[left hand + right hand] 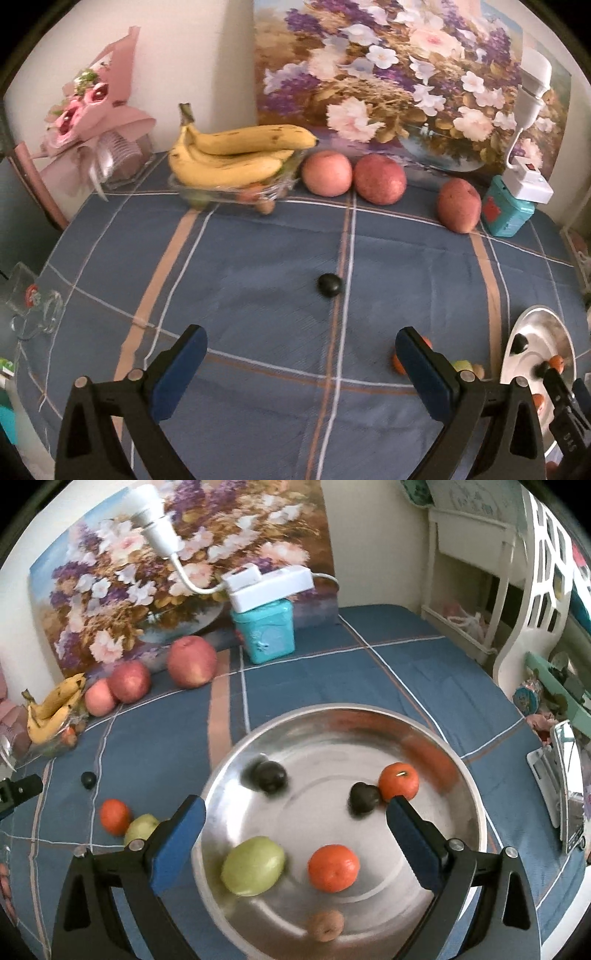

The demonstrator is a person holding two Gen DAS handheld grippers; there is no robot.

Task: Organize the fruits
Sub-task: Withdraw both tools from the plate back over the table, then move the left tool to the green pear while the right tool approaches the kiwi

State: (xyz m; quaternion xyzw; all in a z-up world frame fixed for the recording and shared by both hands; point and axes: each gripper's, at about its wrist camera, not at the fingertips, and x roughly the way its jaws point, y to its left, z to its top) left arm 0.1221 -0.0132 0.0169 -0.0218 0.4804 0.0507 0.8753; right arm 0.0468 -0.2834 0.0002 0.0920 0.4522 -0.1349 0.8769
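The dark plum (330,284) lies dead ahead of the empty, wide-apart left tool (301,363); the right tool (295,821), likewise apart, hangs over the steel bowl (424,731).

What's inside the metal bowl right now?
In the metal bowl: two oranges, a green fruit, two dark fruits and a small brown one. The right gripper's fingers cover small patches near both sides.

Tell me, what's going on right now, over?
Left gripper open, empty. Right gripper open, empty, above steel bowl. Dark plum loose on tablecloth. Nothing in the way.
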